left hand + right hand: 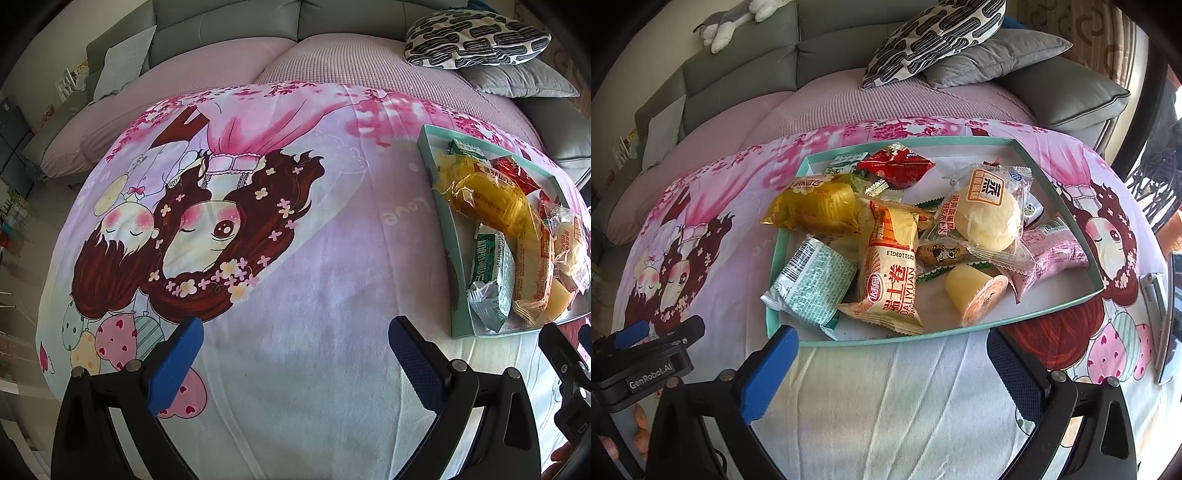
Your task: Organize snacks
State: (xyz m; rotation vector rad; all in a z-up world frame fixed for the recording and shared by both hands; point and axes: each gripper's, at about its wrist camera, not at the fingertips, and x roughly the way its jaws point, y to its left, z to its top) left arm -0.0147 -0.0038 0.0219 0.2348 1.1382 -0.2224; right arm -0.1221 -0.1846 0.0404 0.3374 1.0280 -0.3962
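A teal tray (1060, 184) sits on a cartoon-print cloth (894, 398) spread over what carries everything (a bed or a table — I cannot tell which). The tray lies toward the cloth's right side, its near rim just ahead of the right gripper (890, 373), whose blue-padded jaws are spread wide and hold nothing.

The snacks lie piled in the tray. A yellow pack (812, 206) is at the left rim, with a green pack (812, 284) below it, overhanging the near-left corner. An orange roll pack (890, 266) runs down the middle, a clear-wrapped bun (990, 214) lies right of it, and a jelly cup (975, 295) lies on its side near the front rim. A pink pack (1052, 251) rests against the right rim; a red pack (894, 166) lies toward the far edge.

The left gripper (295, 365) hovers over bare cloth left of the tray — jaws wide apart, empty. Behind the cloth, a patterned pillow (934, 37) lies on a grey sofa (1071, 92).
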